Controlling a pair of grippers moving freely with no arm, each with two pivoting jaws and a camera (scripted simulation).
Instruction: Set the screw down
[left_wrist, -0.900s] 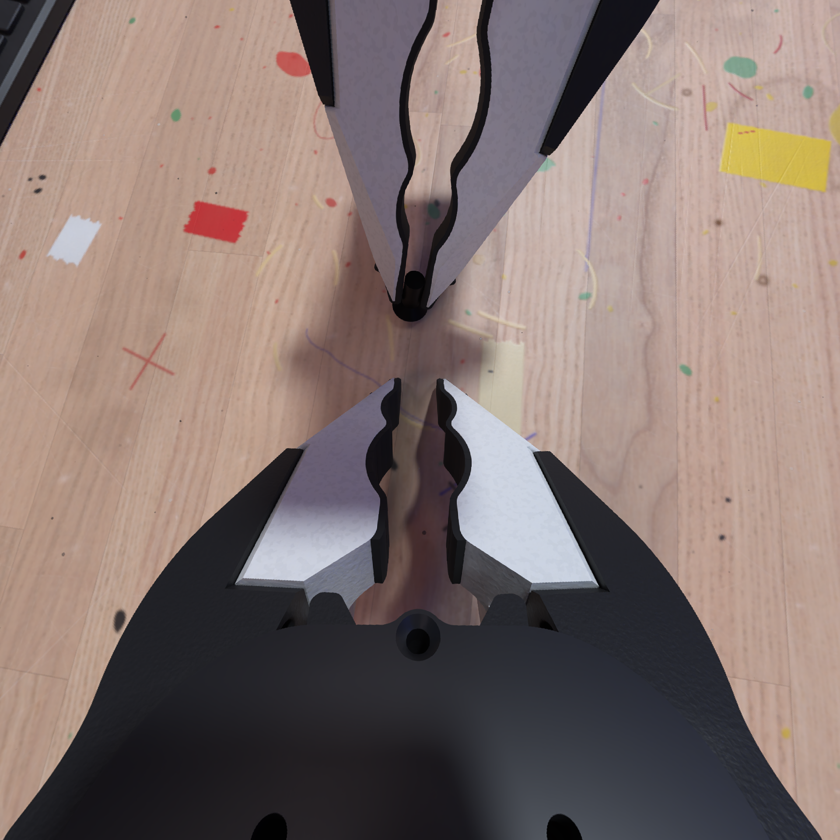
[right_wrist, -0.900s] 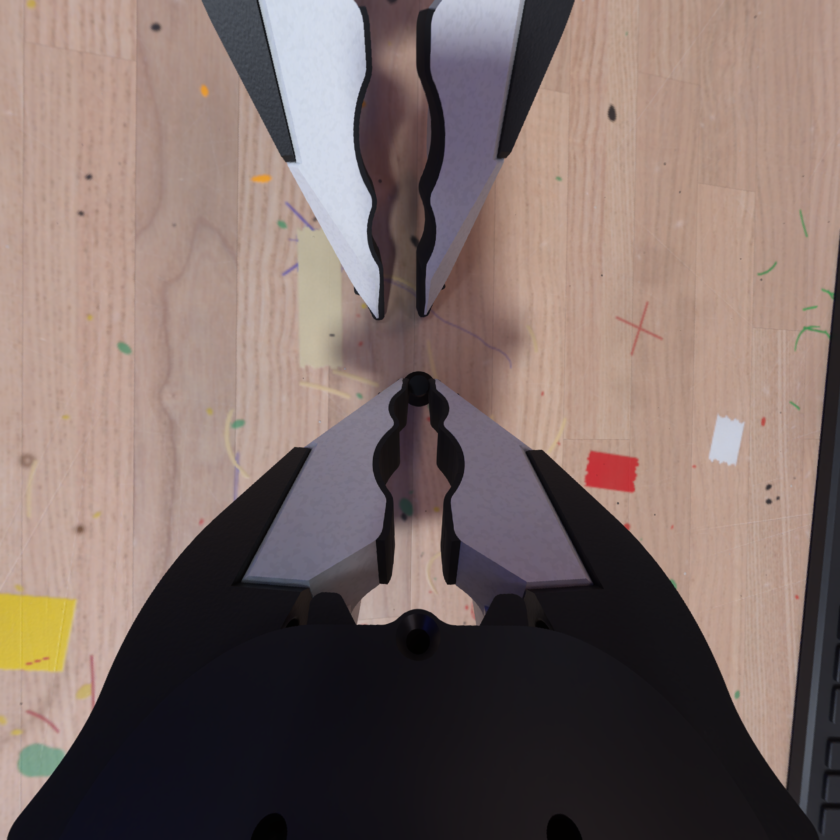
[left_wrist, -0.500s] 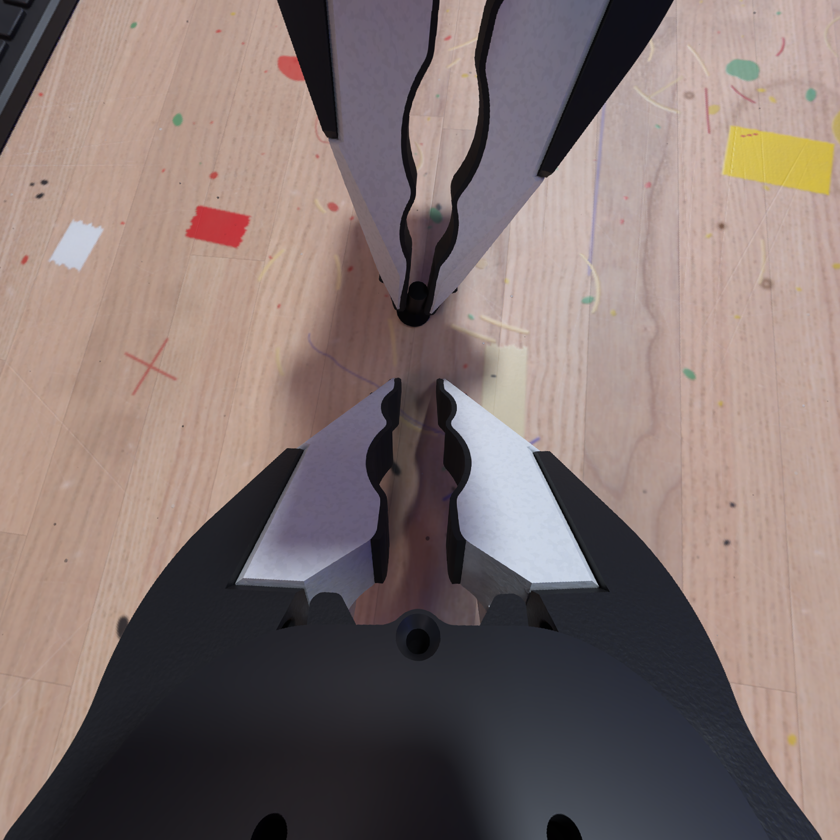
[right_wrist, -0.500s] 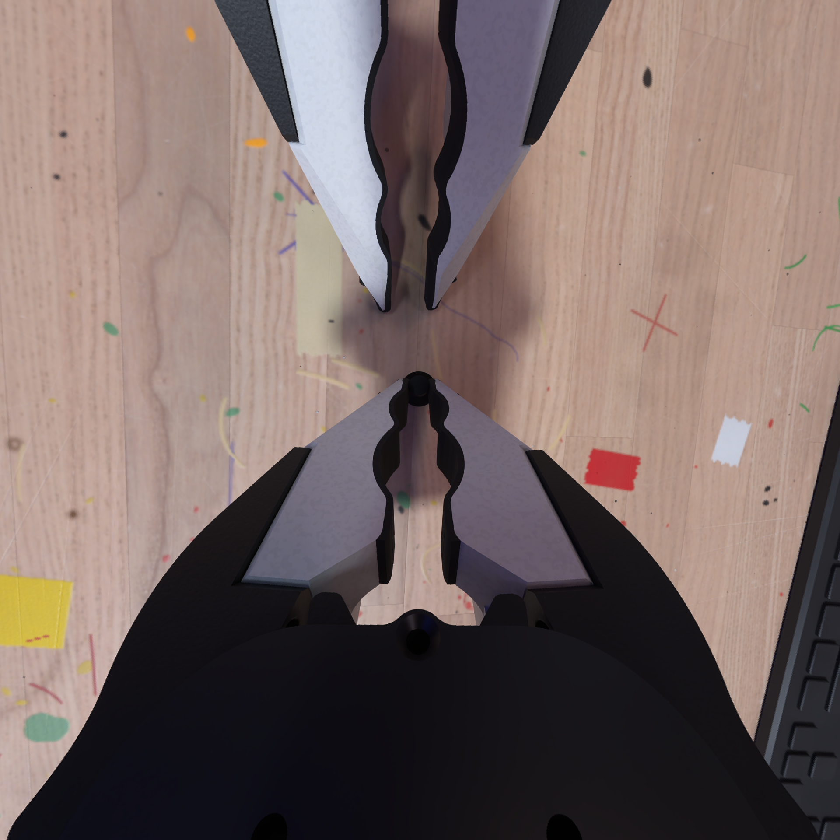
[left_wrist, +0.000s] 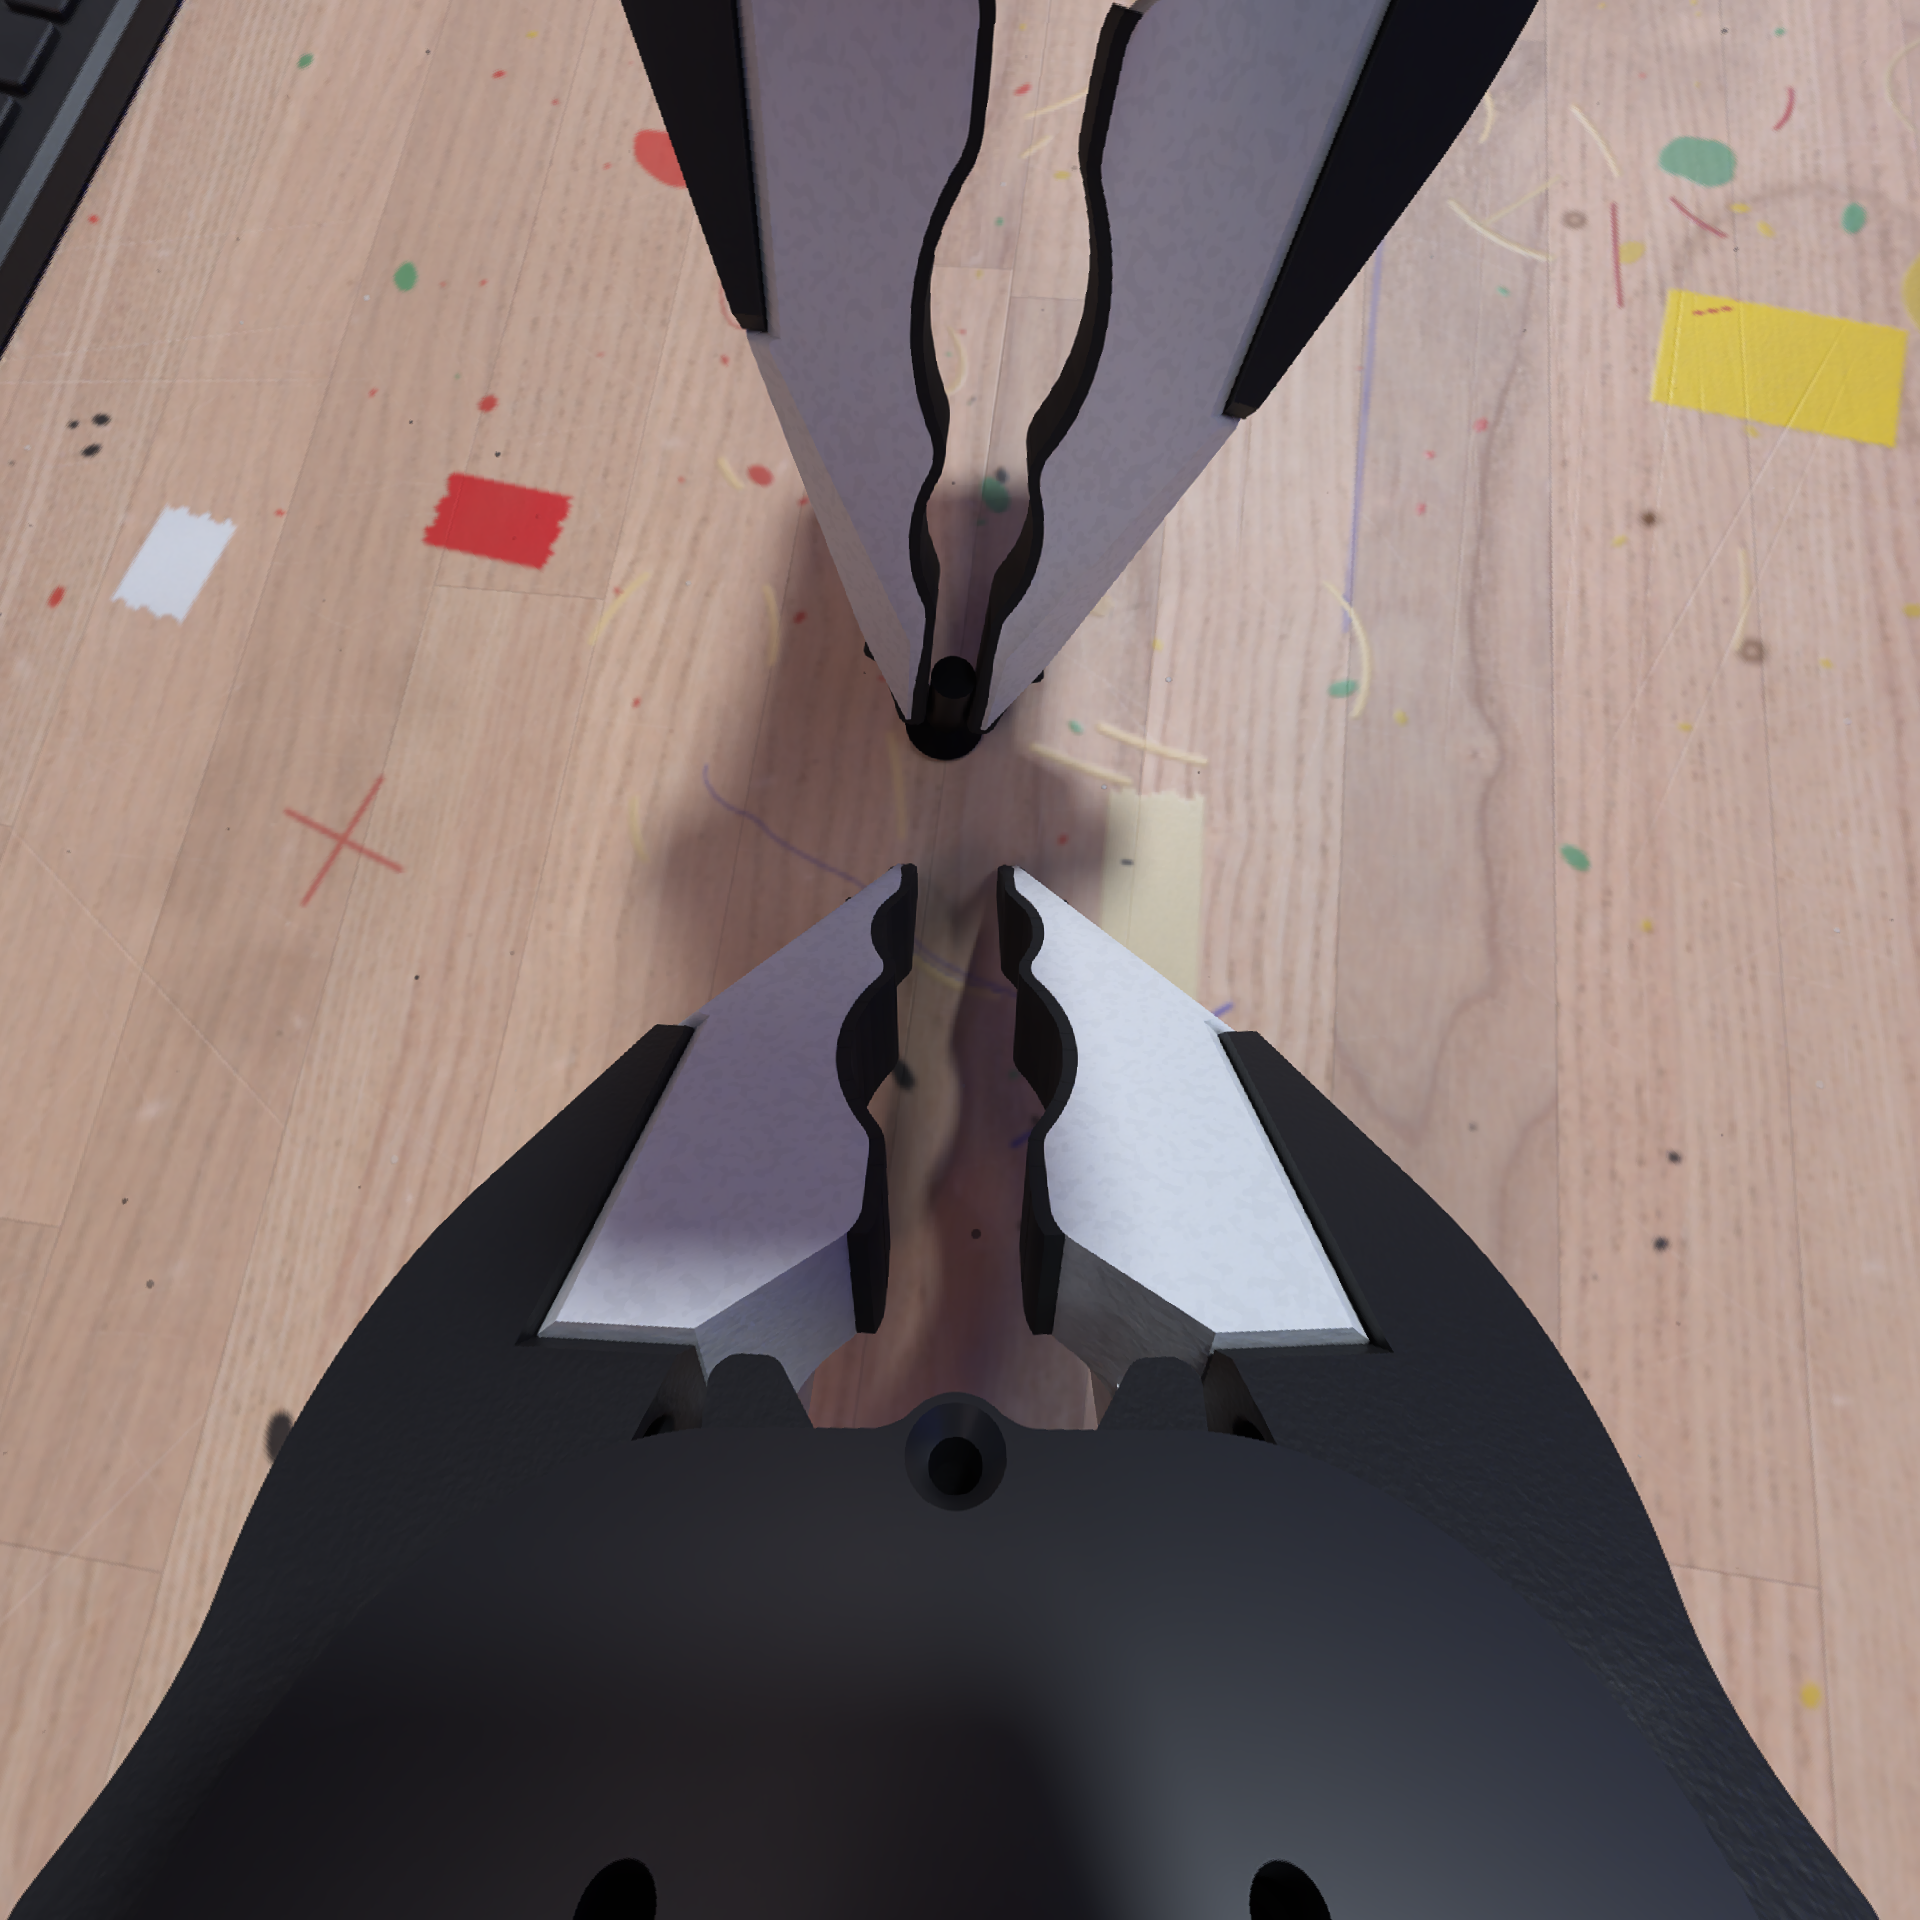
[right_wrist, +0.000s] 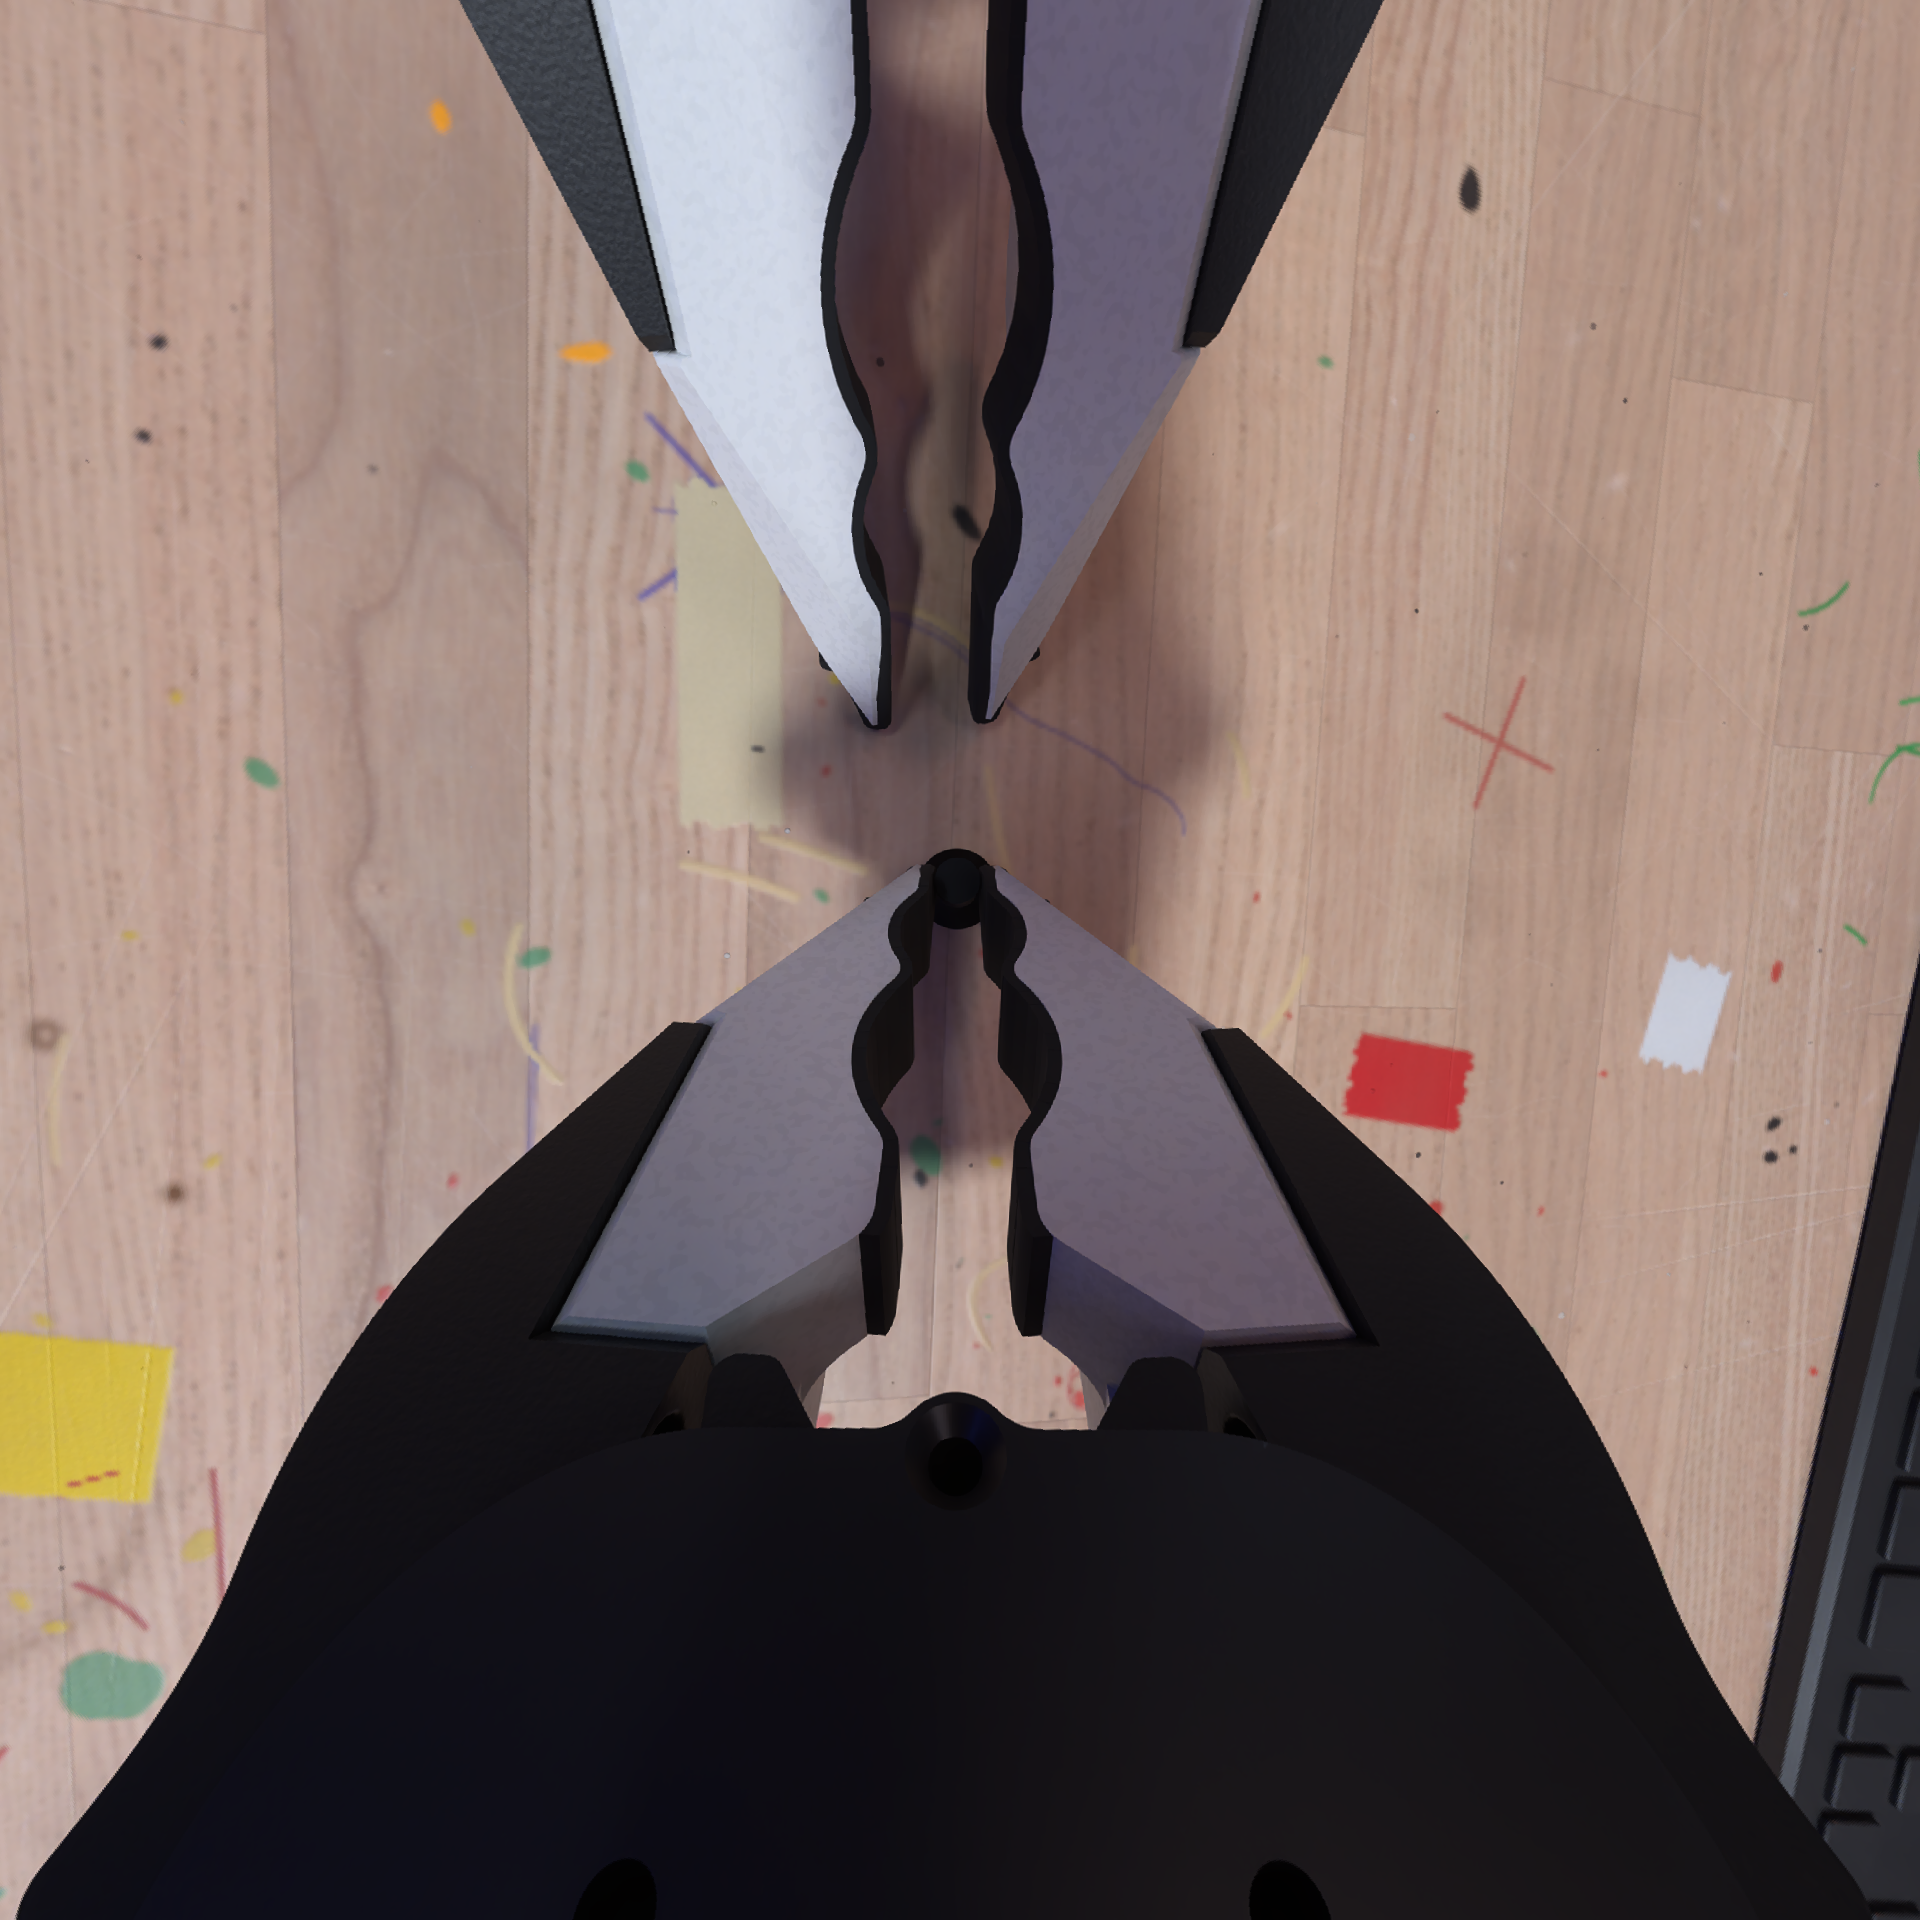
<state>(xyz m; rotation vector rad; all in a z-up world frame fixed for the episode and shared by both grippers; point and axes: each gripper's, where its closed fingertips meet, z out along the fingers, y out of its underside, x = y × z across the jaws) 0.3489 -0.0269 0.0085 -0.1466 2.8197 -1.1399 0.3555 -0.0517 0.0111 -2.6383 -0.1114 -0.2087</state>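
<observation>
A small black screw (right_wrist: 956, 896) is pinched at the very tips of my right gripper (right_wrist: 956, 883), which is shut on it low over the wooden table (right_wrist: 312, 935). In the left wrist view the screw (left_wrist: 951, 707) shows at the tips of the right gripper (left_wrist: 951, 717), head towards me. My left gripper (left_wrist: 956, 878) faces it tip to tip across a short gap, its jaws a little apart and empty. The left gripper also shows in the right wrist view (right_wrist: 930, 717).
A black keyboard lies at the table's edge (right_wrist: 1870, 1558), also in the left wrist view's top left corner (left_wrist: 31, 104). Flat tape patches lie on the wood: yellow (left_wrist: 1777, 364), red (left_wrist: 499, 520), white (left_wrist: 171, 561), beige (left_wrist: 1153, 873). Paint flecks are scattered around.
The right wrist view has shifted a little, so more of the keyboard shows at its right edge. Both grippers stay tip to tip and the right one's hold on the screw is unchanged.
</observation>
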